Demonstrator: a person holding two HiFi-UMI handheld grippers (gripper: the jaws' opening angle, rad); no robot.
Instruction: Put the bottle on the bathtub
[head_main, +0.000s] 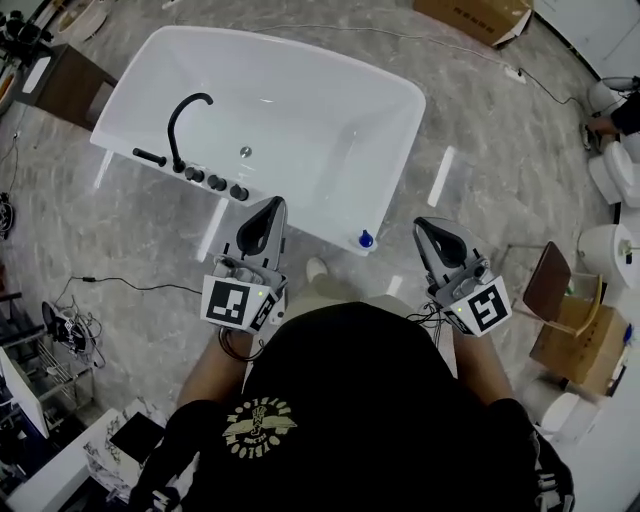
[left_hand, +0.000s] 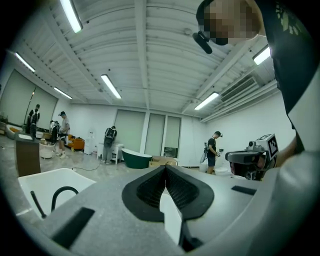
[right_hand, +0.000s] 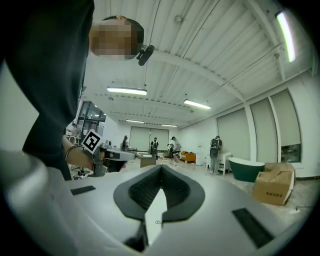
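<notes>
Apparently complete: the white bathtub (head_main: 320, 130) carries the bottle (head_main: 365, 239) on its near rim corner; left gripper (head_main: 274, 208) and right gripper (head_main: 425, 228) have jaws pressed together on nothing, clear of it. Risk, judged: the bottle sits close to the edge; a stray knock tips it off. Shirt emblem (head_main: 258, 425) lettering illegible; no bottle label visible.

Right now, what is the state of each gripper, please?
Left gripper: closed, holding nothing.
Right gripper: closed, holding nothing.
</notes>
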